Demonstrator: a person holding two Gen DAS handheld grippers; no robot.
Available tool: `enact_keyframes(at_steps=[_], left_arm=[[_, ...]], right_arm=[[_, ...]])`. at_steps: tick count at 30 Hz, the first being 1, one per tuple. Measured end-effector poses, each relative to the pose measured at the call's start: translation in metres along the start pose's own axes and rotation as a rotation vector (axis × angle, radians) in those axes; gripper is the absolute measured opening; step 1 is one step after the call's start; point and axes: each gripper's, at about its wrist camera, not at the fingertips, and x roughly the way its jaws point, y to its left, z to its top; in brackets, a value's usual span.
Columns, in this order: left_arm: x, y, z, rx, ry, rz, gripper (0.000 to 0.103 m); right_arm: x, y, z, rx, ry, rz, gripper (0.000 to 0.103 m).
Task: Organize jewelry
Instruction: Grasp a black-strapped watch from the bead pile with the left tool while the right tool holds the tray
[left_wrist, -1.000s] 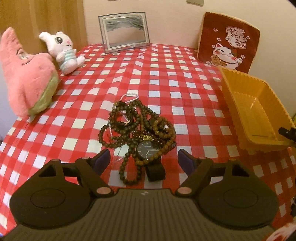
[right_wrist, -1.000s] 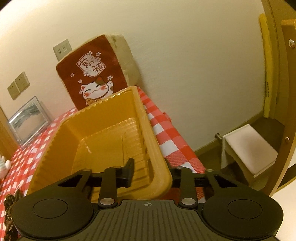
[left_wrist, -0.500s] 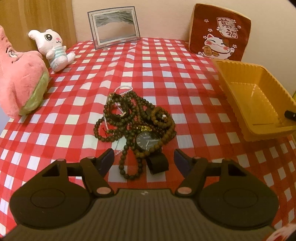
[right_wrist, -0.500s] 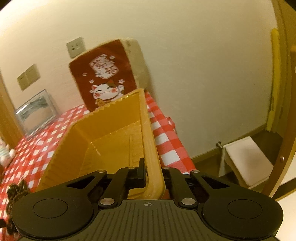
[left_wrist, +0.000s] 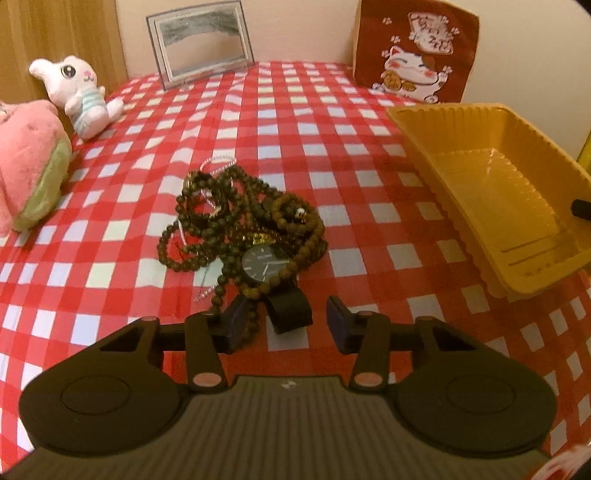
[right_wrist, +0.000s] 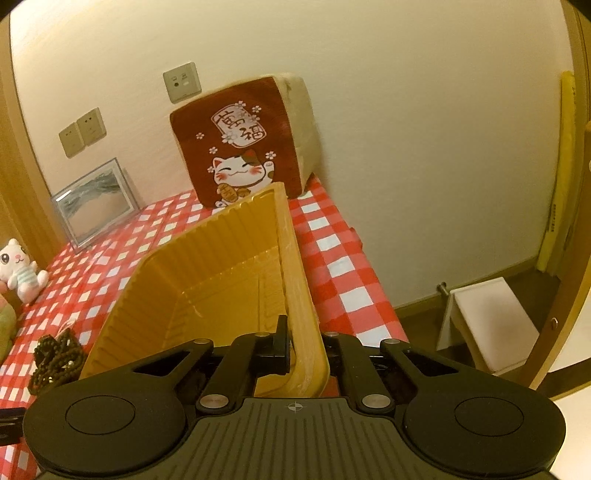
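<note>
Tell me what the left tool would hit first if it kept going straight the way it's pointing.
Most likely the black watch strap, which lies between the fingers of the left tool, with the bead pile just beyond. Depth is hard to judge here.

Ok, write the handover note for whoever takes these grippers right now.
Right gripper: shut on the near wall of the yellow tray, which sits tilted at the table's right edge.
Left gripper: open, jaws have just been closing, either side of the black watch strap; nothing gripped.
Jewelry pile (bead strands, watch, thin chain) lies tangled mid-table on the checked cloth.
Done: tray secured; nothing in it.
Left: lift pieces one at a time into the tray.
</note>
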Motion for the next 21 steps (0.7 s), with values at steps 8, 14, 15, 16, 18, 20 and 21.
enact_keyframes(at_steps=[8,14,15,16,18,20,21], left_arm=[[0.006,-0.001,0.0,-0.027,0.024,-0.01,0.02],[-0.012,-0.001,0.002,-0.004,-0.009,-0.018,0.02],[-0.016,0.0,0.003,-0.001,-0.016,-0.025,0.02],[-0.022,0.0,0.004,0.002,-0.024,-0.032,0.02],[-0.031,0.0,0.007,0.007,-0.039,-0.046,0.019],[-0.039,0.0,0.01,0.011,-0.052,-0.058,0.019],[-0.043,-0.001,0.011,0.01,-0.059,-0.066,0.019]], right_arm=[[-0.006,0.002,-0.004,-0.008,0.014,-0.002,0.006],[-0.01,0.002,-0.005,-0.011,0.017,0.006,0.006],[-0.011,0.002,-0.004,-0.014,0.018,0.008,0.006],[-0.011,0.003,-0.004,-0.017,0.018,0.012,0.006],[-0.013,0.004,-0.005,-0.025,0.016,0.018,0.006],[-0.014,0.005,-0.005,-0.035,0.016,0.024,0.006],[-0.015,0.006,-0.006,-0.039,0.016,0.026,0.006]])
